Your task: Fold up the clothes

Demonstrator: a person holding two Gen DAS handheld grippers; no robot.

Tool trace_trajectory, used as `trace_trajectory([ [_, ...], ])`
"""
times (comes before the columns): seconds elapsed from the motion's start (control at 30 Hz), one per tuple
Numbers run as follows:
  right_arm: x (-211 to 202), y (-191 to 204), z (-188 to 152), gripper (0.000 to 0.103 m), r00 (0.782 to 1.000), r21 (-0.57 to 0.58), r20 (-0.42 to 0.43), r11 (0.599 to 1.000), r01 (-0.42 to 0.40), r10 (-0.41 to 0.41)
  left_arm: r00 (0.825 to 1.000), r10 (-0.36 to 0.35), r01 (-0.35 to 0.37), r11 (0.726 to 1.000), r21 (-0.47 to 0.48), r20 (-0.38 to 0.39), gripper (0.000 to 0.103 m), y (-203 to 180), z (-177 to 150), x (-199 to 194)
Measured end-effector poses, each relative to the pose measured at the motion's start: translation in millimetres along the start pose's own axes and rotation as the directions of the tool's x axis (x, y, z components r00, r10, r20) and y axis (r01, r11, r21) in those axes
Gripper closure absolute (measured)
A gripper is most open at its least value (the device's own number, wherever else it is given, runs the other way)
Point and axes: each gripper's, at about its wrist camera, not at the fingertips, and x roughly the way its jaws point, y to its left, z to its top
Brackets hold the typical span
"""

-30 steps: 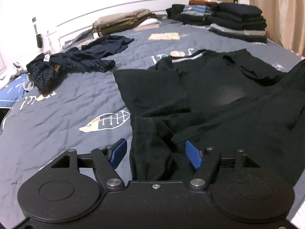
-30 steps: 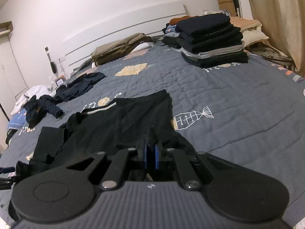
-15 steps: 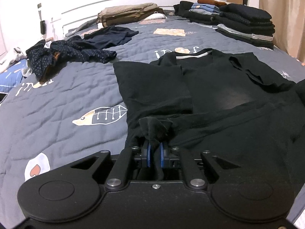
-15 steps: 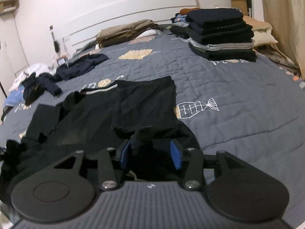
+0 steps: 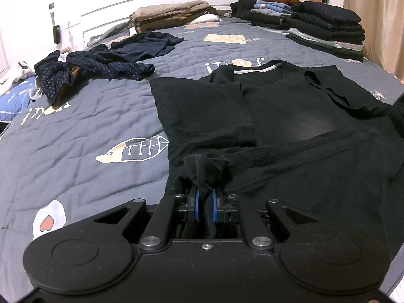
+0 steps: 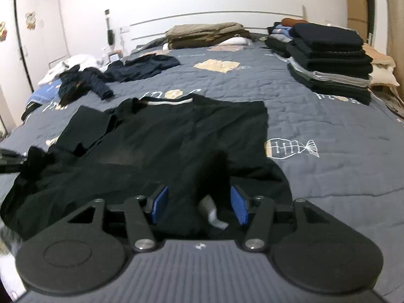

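One black T-shirt (image 5: pixel 298 116) spread flat near the front edge of the bed (image 5: pixel 83 136), neckline with pale inner band toward the headboard, both sleeves turned inward over the body. Soft matte knit, hem bunched and creased along the near edge.

Left gripper (image 5: pixel 205 203): blue pads pressed together on a puckered tuft of the hem at the shirt's left front corner. Fingers spread a second ago with fabric loose between them; clamped since half a second ago.

Right gripper (image 6: pixel 199 203): blue pads wide apart, dark fabric and a pale tag-like strip lying loose between them at the shirt's right front corner. Closed on the hem a second ago; already partly spread half a second ago, wider now. Right sleeve flatter and squarer than before.

Quilted grey-blue bedspread, stitched in diamonds, printed with fish, heart and letter motifs; fish outline (image 5: pixel 132 149) just beside the shirt's left edge, another just beside its right edge.

Crumpled dotted navy garment (image 5: pixel 93 69) toward the left edge, well apart from the shirt; plain navy garment (image 5: pixel 149 46) behind it.

Neat stack of folded dark clothes (image 6: pixel 330 60) at the far right corner. Folded khaki and brown pile (image 5: pixel 171 16) against the white slatted headboard (image 6: pixel 214 17).
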Motion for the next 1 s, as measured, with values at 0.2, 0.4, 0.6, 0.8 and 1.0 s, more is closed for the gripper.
trace_trajectory([
  [0.2,18,7,4,0.048,0.998,-0.045,-0.005,0.997,0.058,-0.059,1.0,0.002,-0.002,1.0,-0.001,-0.001,0.093,-1,0,1],
  [0.4,27,-9,7,0.097,0.994,0.096,0.038,0.99,0.098,-0.102,1.0,0.002,-0.002,1.0,0.006,0.02,0.096,0,1,-6],
  [0.6,1,-26,14,0.098,0.977,0.199,0.147,0.972,0.121,-0.152,0.995,0.016,-0.016,1.0,0.0,0.102,0.097,3,9,-30],
  [0.8,-12,-36,26,0.098,0.961,0.222,0.221,0.968,0.114,-0.164,0.969,0.074,-0.066,0.997,-0.042,0.238,0.097,11,24,-58],
  [1.0,6,-42,51,0.098,0.955,0.216,0.233,0.967,0.132,-0.182,0.96,0.101,-0.083,0.994,-0.076,0.262,0.097,20,43,-43],
])
